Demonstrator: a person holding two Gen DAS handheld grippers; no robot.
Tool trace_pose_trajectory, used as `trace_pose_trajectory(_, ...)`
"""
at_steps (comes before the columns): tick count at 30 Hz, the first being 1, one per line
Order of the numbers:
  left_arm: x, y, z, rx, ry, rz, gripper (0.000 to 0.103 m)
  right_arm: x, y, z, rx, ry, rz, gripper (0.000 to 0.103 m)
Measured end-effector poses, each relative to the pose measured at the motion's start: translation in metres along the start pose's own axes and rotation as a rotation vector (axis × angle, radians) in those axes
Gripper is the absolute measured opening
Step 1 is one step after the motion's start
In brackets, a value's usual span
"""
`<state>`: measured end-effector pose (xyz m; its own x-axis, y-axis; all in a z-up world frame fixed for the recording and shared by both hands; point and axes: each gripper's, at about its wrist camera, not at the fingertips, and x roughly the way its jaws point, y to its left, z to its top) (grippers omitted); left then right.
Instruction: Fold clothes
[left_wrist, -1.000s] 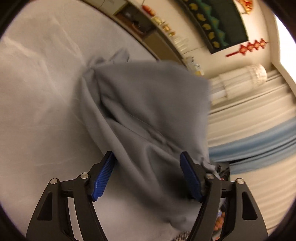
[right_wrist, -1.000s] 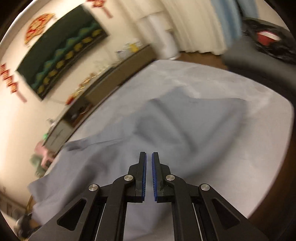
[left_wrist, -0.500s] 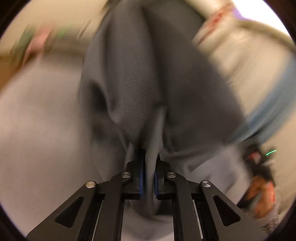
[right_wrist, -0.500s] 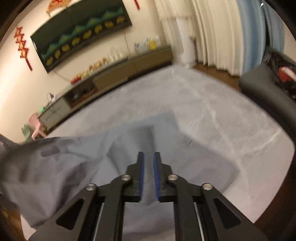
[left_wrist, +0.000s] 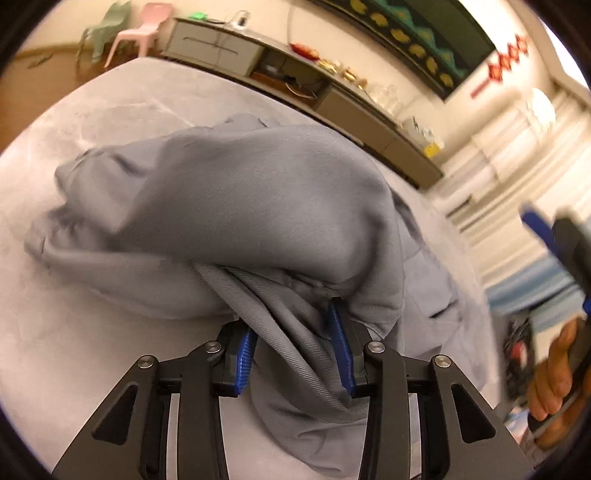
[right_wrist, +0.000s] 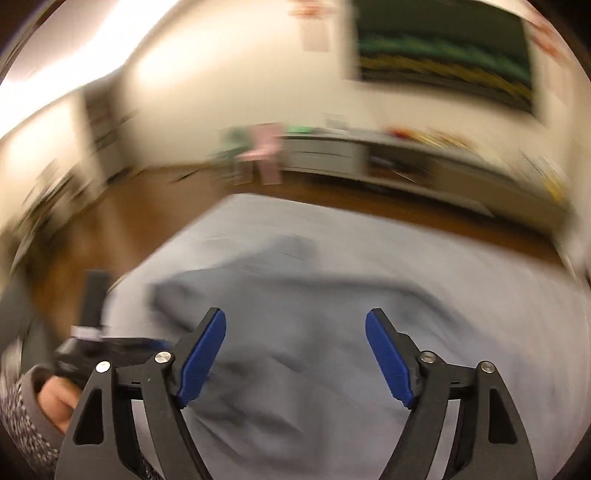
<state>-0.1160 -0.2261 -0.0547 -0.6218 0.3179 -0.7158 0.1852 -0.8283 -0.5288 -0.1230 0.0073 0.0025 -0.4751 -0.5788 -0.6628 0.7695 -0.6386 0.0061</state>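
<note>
Here, the left gripper (left_wrist: 293, 354) sat at 6 o'clock in its own view, its jaws partly open with a thick fold of a grey garment (left_wrist: 258, 221) running between the blue pads (left_wrist: 243, 352). Whether the pads were pressing the cloth could not be told. The garment lay bunched in a rounded heap on a pale grey bed (left_wrist: 74, 350), spreading from the centre toward 9 o'clock and trailing down toward 4 o'clock. Behind it, from 11 to 2 o'clock, ran a low cabinet (left_wrist: 221, 48) with a pink chair (left_wrist: 142, 31) beside it. At 3 o'clock the right gripper (left_wrist: 554, 240) showed, blurred, held in a hand (left_wrist: 554, 376).

In the right wrist view, heavily blurred, the right gripper (right_wrist: 295, 360) hung above the garment (right_wrist: 295, 314) with its jaws wide apart and nothing between them. The garment lay on the bed (right_wrist: 480, 266) across the centre. At 8 o'clock a hand (right_wrist: 55, 402) gripped the left gripper's dark body.
</note>
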Motion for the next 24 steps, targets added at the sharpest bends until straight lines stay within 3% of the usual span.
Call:
trace_pose_trajectory(1,-0.016,0.013,0.004,-0.053,-0.010,-0.028,0.039,0.016,0.022,0.020,-0.093,0.015,0.041,0.080)
trace_pose_trajectory(6,-0.018,0.067,-0.007,-0.293,0.026,-0.163,0.039,0.109,0.074,0.050,-0.350,0.268,0.166,0.080)
trace_pose_trajectory(9,-0.015,0.078,-0.007,-0.340,0.047,-0.188,0.039,0.157,0.084,0.037,-0.425,0.453,0.215,0.076)
trace_pose_trajectory(10,-0.015,0.080,-0.007,-0.342,0.049,-0.187,0.039,0.167,0.081,0.031,-0.438,0.492,0.203,0.049)
trace_pose_trajectory(11,-0.016,0.080,-0.006,-0.339,0.049,-0.186,0.039,0.175,0.074,0.026,-0.434,0.533,0.175,0.011)
trace_pose_trajectory(13,-0.020,0.081,-0.005,-0.344,0.038,-0.198,0.039,0.166,0.057,0.028,-0.401,0.504,0.118,0.006)
trace_pose_trajectory(16,-0.024,0.077,-0.002,-0.340,-0.007,-0.218,0.047,0.099,-0.006,0.052,-0.171,0.280,0.083,0.005)
trace_pose_trajectory(17,-0.028,0.074,-0.001,-0.324,-0.027,-0.220,0.057,0.075,-0.034,0.059,-0.065,0.196,0.065,0.005)
trace_pose_trajectory(18,-0.031,0.071,0.000,-0.308,-0.046,-0.221,0.063,0.066,-0.057,0.052,0.023,0.170,0.038,0.005)
trace_pose_trajectory(21,-0.029,0.063,0.005,-0.259,-0.071,-0.147,0.063,0.048,-0.125,0.025,0.277,0.119,-0.047,0.005)
trace_pose_trajectory(24,-0.026,0.063,0.009,-0.262,-0.077,-0.139,0.063,0.055,-0.153,-0.022,0.367,0.187,-0.109,0.008)
